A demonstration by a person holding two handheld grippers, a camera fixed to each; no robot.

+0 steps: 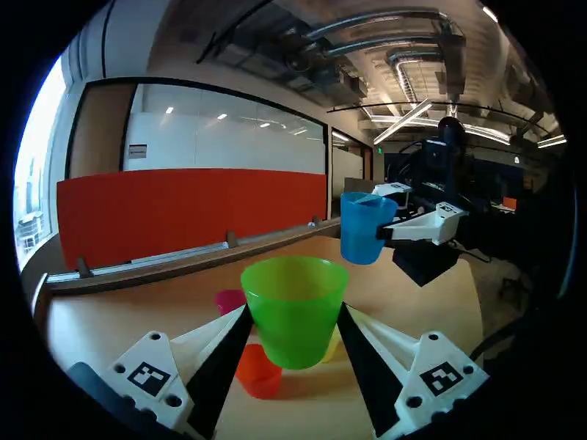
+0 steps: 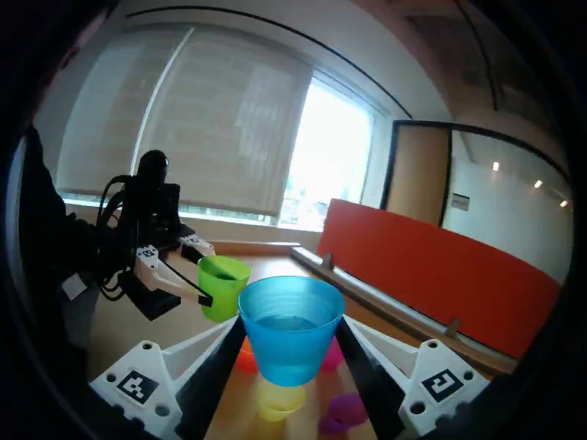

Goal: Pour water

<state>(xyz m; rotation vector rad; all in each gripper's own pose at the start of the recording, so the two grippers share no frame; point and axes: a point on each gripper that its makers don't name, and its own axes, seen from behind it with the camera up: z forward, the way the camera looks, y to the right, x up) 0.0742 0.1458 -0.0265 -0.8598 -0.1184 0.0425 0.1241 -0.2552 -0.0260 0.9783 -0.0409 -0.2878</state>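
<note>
My left gripper (image 1: 294, 323) is shut on a green cup (image 1: 295, 308), held upright above the wooden table (image 1: 110, 330). My right gripper (image 2: 292, 334) is shut on a blue cup (image 2: 291, 330) that holds water, also upright. In the left gripper view the blue cup (image 1: 365, 226) hangs farther off to the right, gripped by the right gripper (image 1: 385, 232). The right gripper view has the green cup (image 2: 222, 287) at the left, with the left gripper (image 2: 205, 282) closed around it. The two cups are apart.
Small cups stand on the table below: orange (image 1: 258, 371), pink (image 1: 230, 301), yellow (image 2: 280, 400) and purple (image 2: 343, 412). A red partition (image 1: 191, 209) runs along the table's far edge. A person's dark sleeve (image 2: 44, 220) is at the left of the right gripper view.
</note>
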